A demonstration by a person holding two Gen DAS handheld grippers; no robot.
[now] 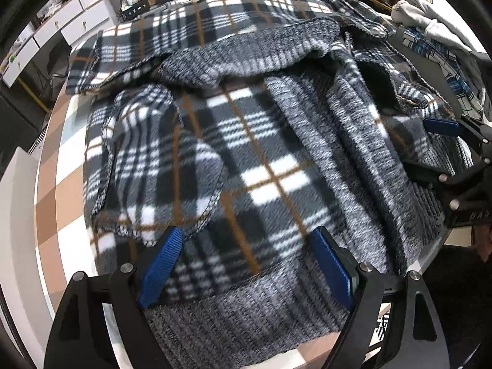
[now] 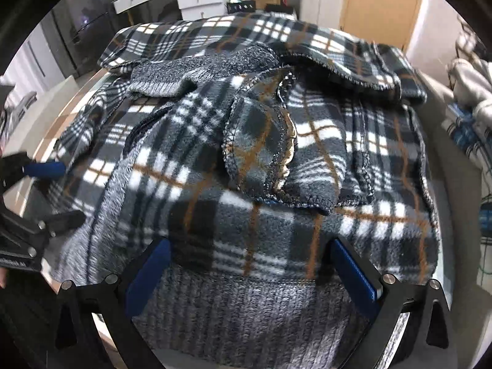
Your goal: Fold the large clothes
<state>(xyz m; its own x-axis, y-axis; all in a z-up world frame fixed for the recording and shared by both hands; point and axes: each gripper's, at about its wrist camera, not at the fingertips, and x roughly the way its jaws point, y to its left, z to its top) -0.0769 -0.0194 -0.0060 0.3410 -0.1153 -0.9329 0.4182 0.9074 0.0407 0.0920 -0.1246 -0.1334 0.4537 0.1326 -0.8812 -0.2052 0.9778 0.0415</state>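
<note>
Jacket (image 1: 246,153) sprawled across the table (image 1: 52,184), plaid fleece bunched, ribbed hem at the near edge. Left gripper (image 1: 246,264) hangs over that hem, jaws spread wide, nothing between them. Right gripper (image 2: 249,270) likewise, wide and empty, further along the hem — looks like both are lining up to pinch it. More clothes (image 1: 446,40) wait at the far corner.

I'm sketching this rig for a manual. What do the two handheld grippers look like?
Both look alike. The left gripper and right gripper each have two angular black finger frames with triangular cutouts, round silver bolts at the joints, and long ribbed blue pads on the inner faces. Small white lettering on the left gripper's body is unreadable. No cables or sleeves show.
</note>
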